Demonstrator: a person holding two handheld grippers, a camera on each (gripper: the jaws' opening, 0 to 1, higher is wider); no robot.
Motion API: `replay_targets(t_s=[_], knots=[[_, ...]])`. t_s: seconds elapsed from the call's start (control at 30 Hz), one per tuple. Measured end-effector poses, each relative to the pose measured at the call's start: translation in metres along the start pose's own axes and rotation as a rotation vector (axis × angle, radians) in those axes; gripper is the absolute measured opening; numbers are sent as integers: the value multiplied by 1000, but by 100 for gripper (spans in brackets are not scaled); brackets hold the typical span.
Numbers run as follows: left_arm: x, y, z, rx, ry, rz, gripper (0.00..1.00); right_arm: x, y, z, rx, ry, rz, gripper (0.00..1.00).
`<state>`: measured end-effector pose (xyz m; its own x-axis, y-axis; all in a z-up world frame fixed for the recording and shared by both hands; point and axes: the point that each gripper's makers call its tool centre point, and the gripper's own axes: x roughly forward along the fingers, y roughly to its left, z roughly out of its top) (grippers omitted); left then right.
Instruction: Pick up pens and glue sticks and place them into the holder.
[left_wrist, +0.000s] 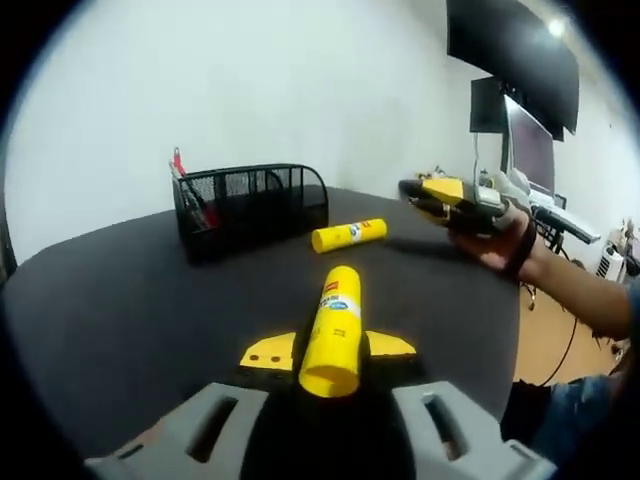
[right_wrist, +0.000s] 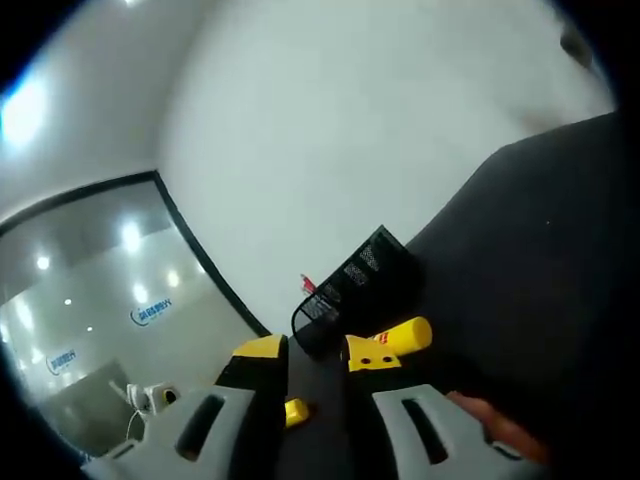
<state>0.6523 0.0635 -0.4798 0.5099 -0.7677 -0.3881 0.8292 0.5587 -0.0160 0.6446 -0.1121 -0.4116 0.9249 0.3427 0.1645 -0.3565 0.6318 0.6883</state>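
A yellow glue stick (left_wrist: 331, 335) is clamped between the yellow jaw tips of my left gripper (left_wrist: 330, 350), held just above the black table and pointing away. A second glue stick (left_wrist: 348, 235) (right_wrist: 405, 337) lies on the table in front of the black mesh holder (left_wrist: 250, 205) (right_wrist: 355, 290). Red pens (left_wrist: 185, 185) stand in the holder's left compartment. My right gripper (left_wrist: 440, 195) (right_wrist: 315, 352) hovers over the table's right side in a person's hand, its jaws a little apart with nothing between them.
The black table (left_wrist: 120, 310) has a rounded front edge. The person's forearm (left_wrist: 570, 285) reaches in from the right. Monitors and desks (left_wrist: 530, 140) stand at the far right, and a white wall rises behind the holder.
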Motion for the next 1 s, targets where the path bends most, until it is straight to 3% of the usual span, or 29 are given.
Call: replay_targets(t_s=[0.1,0.3,0.47,0.6,1.0], knots=[[0,-2,5,20,9,1,23,-1,2,-1,-1,0,0,18],[9,-3,0,79,141,-6,23,-2,6,-2,2,-1,3,18],[14,-4,-2,112,173,-12,18,-2,4,0,7,-7,4,18],[13,-3,0,108,174,-15,17,-2,4,0,8,-6,6,18],[8,2,18,80,91,6,15,-3,7,-2,7,-6,6,18]])
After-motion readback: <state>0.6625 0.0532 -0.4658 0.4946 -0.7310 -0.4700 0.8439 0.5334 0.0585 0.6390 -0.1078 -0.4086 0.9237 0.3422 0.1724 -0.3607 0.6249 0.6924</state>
